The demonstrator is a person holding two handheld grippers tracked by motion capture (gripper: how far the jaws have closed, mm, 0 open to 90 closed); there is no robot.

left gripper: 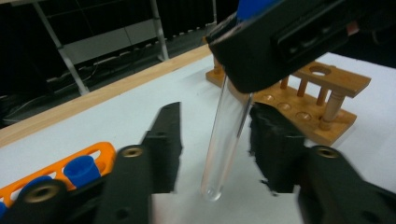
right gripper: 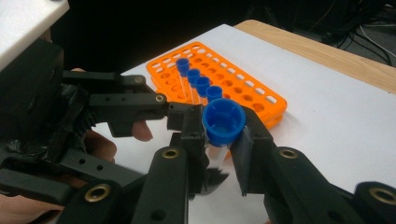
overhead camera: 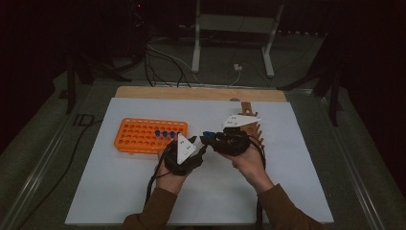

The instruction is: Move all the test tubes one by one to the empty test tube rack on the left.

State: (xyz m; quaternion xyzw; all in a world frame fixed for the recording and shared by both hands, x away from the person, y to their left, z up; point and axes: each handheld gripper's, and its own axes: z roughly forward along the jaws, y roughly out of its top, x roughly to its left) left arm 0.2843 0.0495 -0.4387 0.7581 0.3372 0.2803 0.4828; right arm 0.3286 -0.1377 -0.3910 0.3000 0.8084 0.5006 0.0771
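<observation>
My right gripper (right gripper: pixel 224 154) is clamped on a clear test tube (left gripper: pixel 226 135) just below its blue cap (right gripper: pixel 224 122); the two jaws press the glass from either side, and the cap sits above them with its open top turned toward the camera that rides on that gripper. From the left gripper view, the tube hangs down out of the right gripper's black jaws, long axis close to upright and leaning a little, rounded closed end pointing down at the white mat (overhead camera: pixel 297 158).

That lower part of the tube stands between the jaws of my left gripper (left gripper: pixel 217 149). There is a clear gap to the jaw on one side, and the other jaw is just beside the glass, but I cannot tell whether it touches. So I read those jaws as open around the tube, not gripping it.

In the high view, the two grippers meet nose to nose above the middle of the mat, held off its surface.

Beyond my left jaws lies the orange rack (overhead camera: pixel 143 135) with a short row of blue-capped tubes (right gripper: pixel 198 84) standing in it. Behind the tube, past my right jaws, stands a wooden rack (left gripper: pixel 322 100) with round holes along its top bar.
</observation>
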